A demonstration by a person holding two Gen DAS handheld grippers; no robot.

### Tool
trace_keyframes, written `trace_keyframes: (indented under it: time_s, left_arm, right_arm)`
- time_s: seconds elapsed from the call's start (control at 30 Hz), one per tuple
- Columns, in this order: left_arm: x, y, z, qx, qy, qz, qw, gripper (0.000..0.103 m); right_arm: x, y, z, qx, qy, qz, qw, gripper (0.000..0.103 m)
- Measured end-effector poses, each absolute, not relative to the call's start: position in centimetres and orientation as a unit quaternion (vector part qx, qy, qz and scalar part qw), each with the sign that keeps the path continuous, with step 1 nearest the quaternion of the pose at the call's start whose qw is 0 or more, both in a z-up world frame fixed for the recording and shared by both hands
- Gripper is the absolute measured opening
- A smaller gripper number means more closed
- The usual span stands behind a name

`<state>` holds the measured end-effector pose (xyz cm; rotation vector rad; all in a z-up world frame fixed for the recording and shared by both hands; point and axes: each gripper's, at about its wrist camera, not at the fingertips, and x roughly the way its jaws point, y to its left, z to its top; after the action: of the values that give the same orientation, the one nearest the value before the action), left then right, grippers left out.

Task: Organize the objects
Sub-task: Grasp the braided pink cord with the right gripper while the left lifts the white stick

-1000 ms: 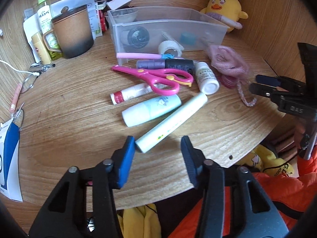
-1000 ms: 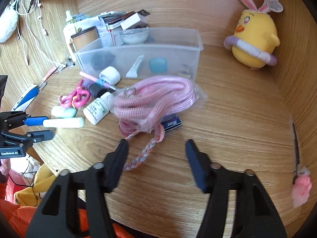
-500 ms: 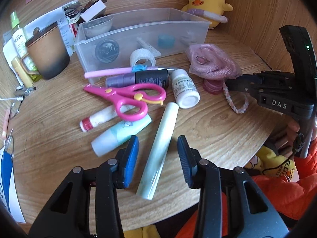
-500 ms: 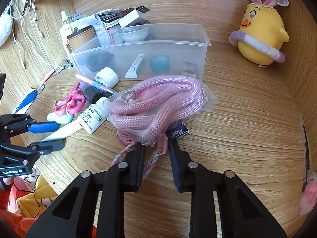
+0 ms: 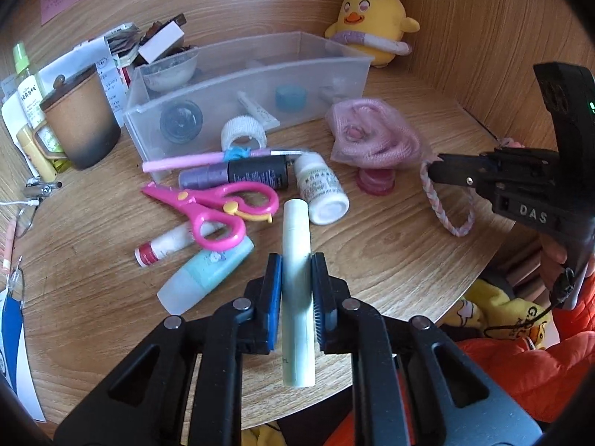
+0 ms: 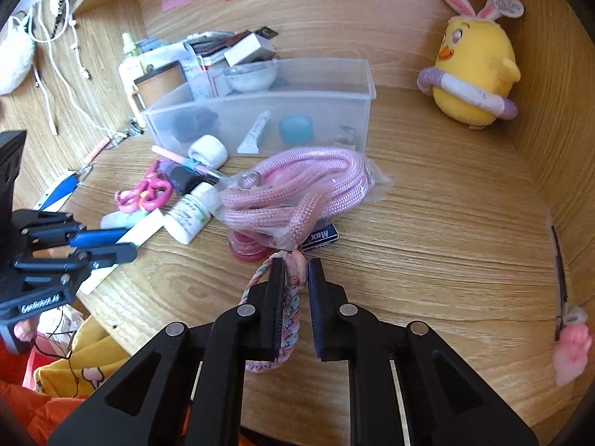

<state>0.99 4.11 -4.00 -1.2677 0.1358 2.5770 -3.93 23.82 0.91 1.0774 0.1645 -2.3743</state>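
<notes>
We cannot read the print on the pale green tube [image 5: 296, 260], and the lower end of it hangs past the near edge of the wooden desk [image 5: 390, 245], partly masked by the gripper body. The contents of the clear plastic bin [image 5: 260, 74] show only as blurred shapes through its front wall. The coiled pink rope [image 6: 297, 189] sits in a transparent bag, which hides whatever lies under it apart from a red disc and a dark "Max" label.

The left gripper [image 5: 296, 290] has its pads pressed against both sides of the tube, at about mid-length; the tube's capped end points toward the bin and lies just beside a white bottle [image 5: 321, 193] and pink scissors [image 5: 219, 212].

The right gripper [image 6: 293, 286] stands narrow, its jaws closed around a braided pastel cord [image 6: 288, 319] near the desk's near edge. The cord's upper end meets the bagged rope; its loop runs back between the fingers.
</notes>
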Motion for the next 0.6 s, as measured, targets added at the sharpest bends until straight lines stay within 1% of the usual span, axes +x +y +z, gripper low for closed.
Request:
trace_keyframes:
  time_s: [0.3,0.6]
  left_arm:
    - [0.3,3.6,-0.3,-0.386,0.035,0.914,0.116,0.015]
    - [-2.2,2.7,2.9,-0.352,0.028,0.93,0.105,0.015]
  right_arm:
    - [-3.1,22.7,4.5,0.344,0.064,-0.893,0.284,0.011]
    - [-6.1,20.9,7.8,0.302,0.052,-0.909,0.281,0.011]
